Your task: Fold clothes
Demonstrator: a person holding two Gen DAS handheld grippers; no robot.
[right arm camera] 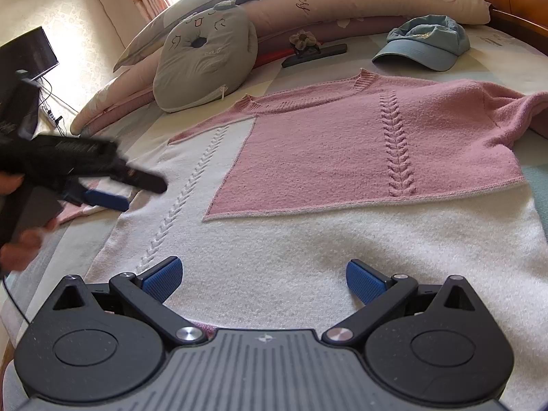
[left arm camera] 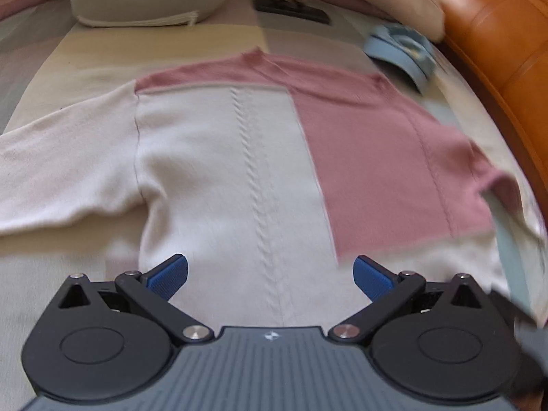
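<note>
Both grippers, left gripper [left arm camera: 270,275] and right gripper [right arm camera: 263,279], hang released over my sweater [right arm camera: 342,157] (flat on the bed); a shallow pinch could slip and bunch the knit.

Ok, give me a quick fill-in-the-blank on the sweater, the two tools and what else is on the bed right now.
1. The sweater lies spread flat, knitted in white and ____.
2. The right tool hovers over the white hem with its jaws ____.
3. The left tool grips ____; its blue pads are spread apart.
4. Beyond the neckline, near the pillows, sits a light blue ____.

Missing words: pink; open; nothing; cap
</note>
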